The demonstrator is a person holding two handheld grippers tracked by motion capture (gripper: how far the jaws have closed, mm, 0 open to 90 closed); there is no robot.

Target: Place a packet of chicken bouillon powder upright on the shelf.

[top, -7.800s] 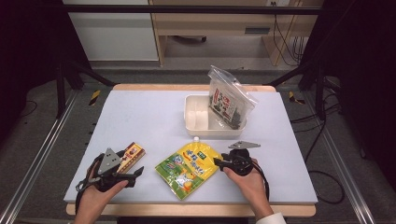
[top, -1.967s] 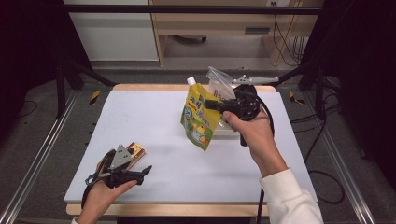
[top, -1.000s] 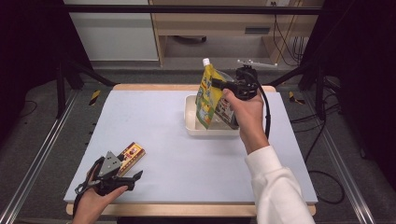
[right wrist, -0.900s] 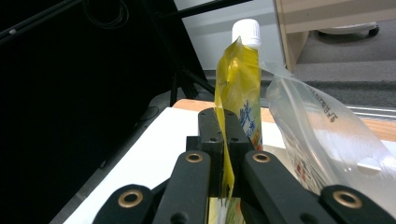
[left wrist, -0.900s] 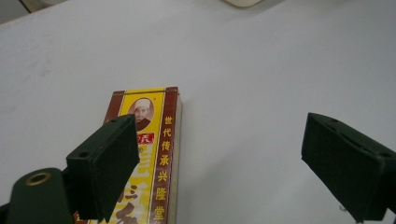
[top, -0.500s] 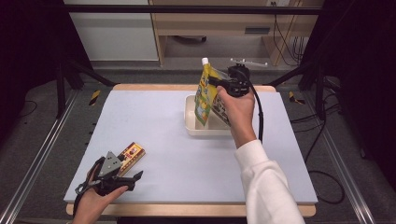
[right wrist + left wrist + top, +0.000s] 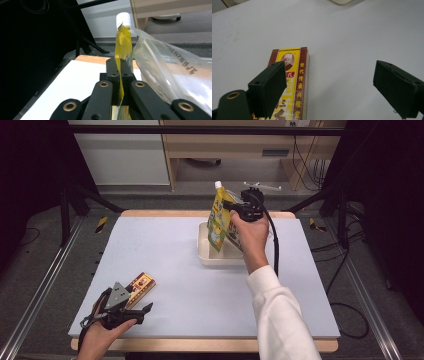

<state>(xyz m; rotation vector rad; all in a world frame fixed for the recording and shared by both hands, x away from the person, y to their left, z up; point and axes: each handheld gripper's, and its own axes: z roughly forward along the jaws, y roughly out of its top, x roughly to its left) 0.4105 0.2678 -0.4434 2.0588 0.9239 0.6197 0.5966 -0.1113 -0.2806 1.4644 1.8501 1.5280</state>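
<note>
Table: pale grey-white top with a wooden edge, set beneath both claws. Floor: grey, either side of the table. Metal rails: run along the floor left of the left claw and right of the right claw. Wooden cabinet: beyond the right claw. White panel: left of the cabinet. Black cables: hanging behind the right claw. Dark drapes: flanking both sides.

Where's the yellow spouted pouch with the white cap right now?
In the high view the yellow spouted pouch hangs upright from the right gripper, over the left part of the cream tray at the table's far side, beside the clear plastic bag.
</note>
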